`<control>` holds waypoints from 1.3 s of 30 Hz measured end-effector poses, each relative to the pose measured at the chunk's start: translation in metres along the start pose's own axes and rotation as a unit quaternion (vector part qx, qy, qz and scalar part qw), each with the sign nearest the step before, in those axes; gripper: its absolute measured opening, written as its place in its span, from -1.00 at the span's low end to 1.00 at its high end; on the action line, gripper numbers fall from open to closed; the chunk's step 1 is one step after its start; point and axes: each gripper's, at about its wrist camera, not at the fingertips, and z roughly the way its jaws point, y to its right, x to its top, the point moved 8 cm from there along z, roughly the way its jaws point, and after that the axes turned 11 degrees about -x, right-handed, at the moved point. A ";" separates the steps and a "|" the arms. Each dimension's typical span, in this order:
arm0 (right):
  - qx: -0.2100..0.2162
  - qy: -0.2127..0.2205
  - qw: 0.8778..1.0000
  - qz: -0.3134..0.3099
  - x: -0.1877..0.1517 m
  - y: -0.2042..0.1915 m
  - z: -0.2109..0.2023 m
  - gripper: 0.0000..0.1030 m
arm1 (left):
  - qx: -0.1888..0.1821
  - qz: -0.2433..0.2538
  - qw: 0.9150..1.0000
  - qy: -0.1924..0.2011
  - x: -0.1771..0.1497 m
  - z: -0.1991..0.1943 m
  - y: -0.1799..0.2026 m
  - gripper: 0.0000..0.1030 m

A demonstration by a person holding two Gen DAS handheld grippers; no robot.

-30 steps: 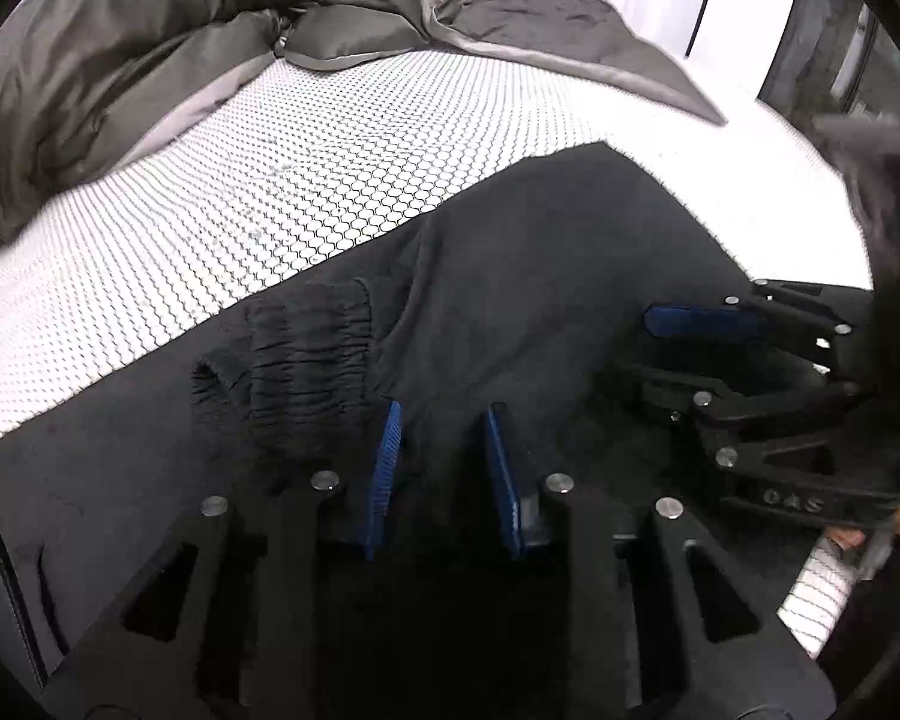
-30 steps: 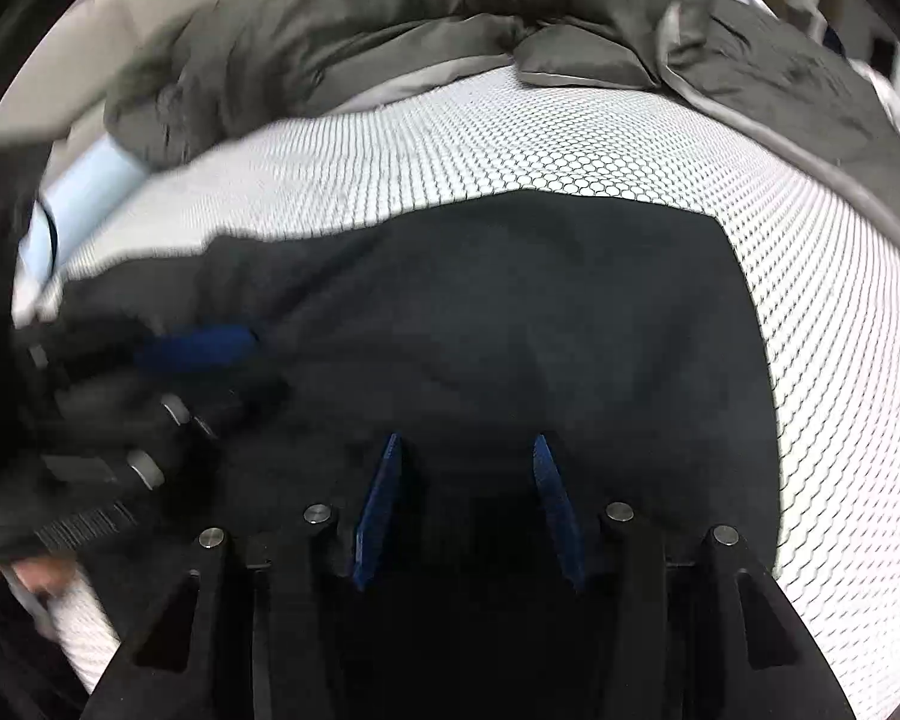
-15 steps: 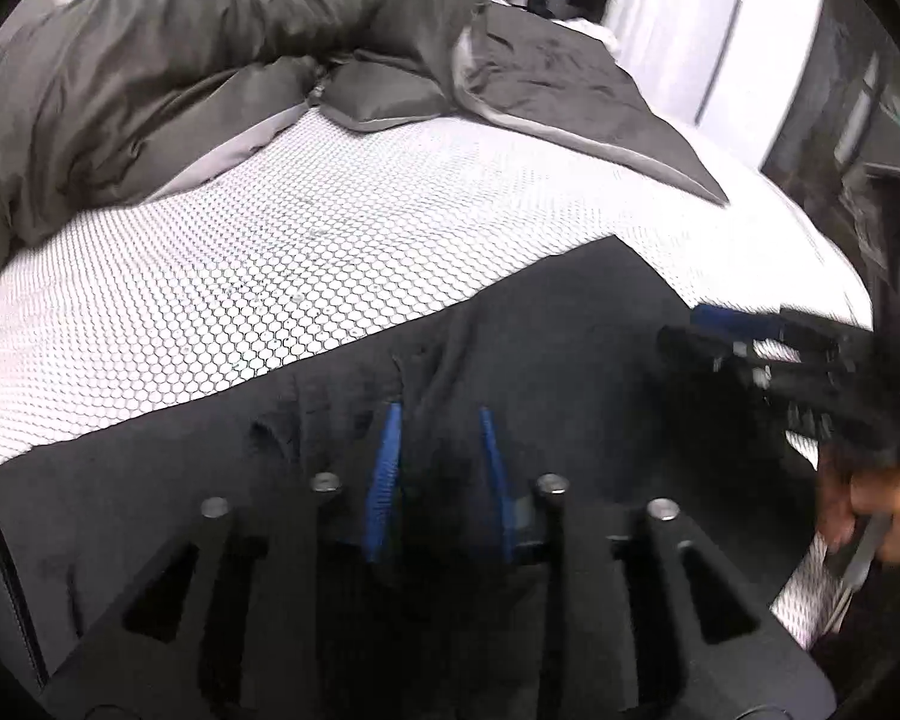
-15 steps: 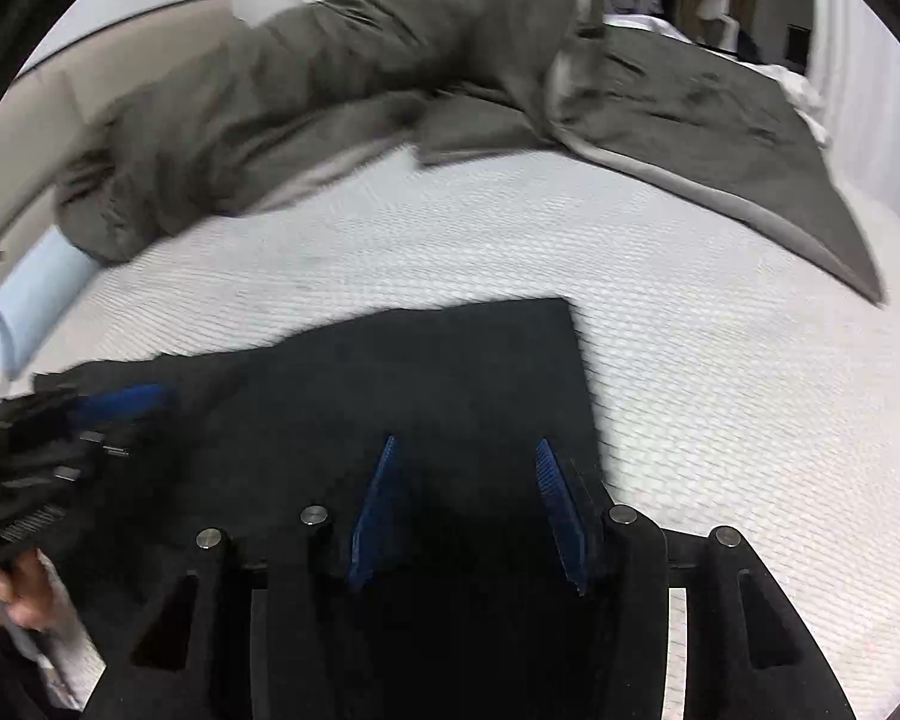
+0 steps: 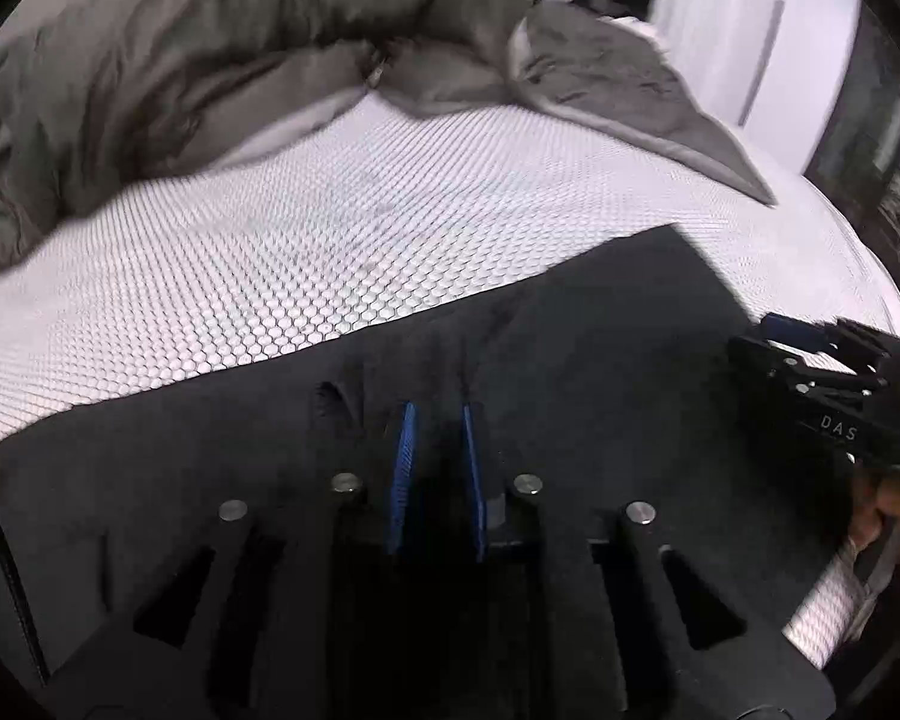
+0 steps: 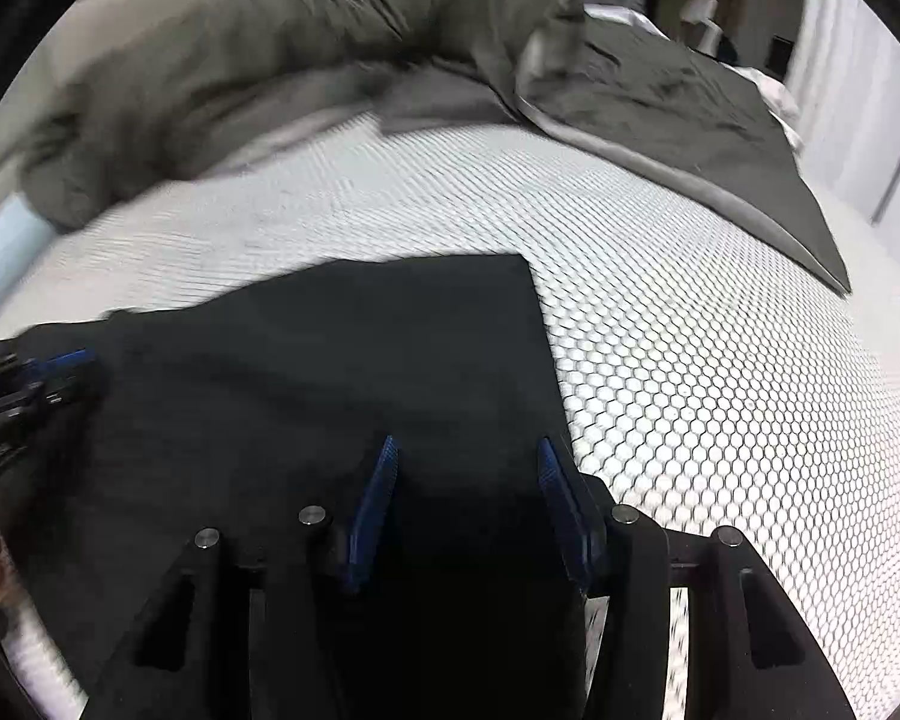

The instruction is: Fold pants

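White honeycomb-patterned sheet point(image 5: 306, 252) covers the bed, with a grey duvet point(image 5: 198, 60) heaped along its far side. From my left wrist, the black pants point(image 5: 600, 360) lie flat on the sheet on the side away from the duvet, their far edge running across the view and ending in a square corner at the right. My left gripper point(image 5: 437, 414) sits low over the pants, its blue pads point(image 5: 403, 468) drawn close; they have just been closing, and a small ridge of black cloth stands up between them, pinched. On the pants' right side I see my right gripper point(image 5: 804, 354), with a bit of my hand point(image 5: 888, 510) behind it.

From my right wrist, the same sheet point(image 6: 720, 372) spreads to the right of the pants point(image 6: 330, 372), with the duvet point(image 6: 270, 60) beyond them, blurred. My right gripper point(image 6: 468, 456) hovers at the pants' right edge. Its pads point(image 6: 378, 498) stand well apart with dark cloth between them; I cannot tell if they press it. My left gripper point(image 6: 42, 372) shows at the pants' left side.
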 end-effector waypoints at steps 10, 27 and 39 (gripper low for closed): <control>0.086 -0.010 0.990 -0.115 -0.066 -0.076 -0.030 0.13 | -0.038 0.094 0.992 -0.071 -0.067 0.012 0.059 -0.18; 0.113 0.001 0.986 -0.119 -0.105 -0.038 -0.054 0.07 | -0.047 0.110 0.989 -0.083 -0.104 -0.008 0.088 -0.08; 0.158 -0.003 0.987 0.009 -0.130 0.109 -0.076 0.30 | -0.057 0.125 0.988 -0.068 -0.101 -0.030 0.095 0.12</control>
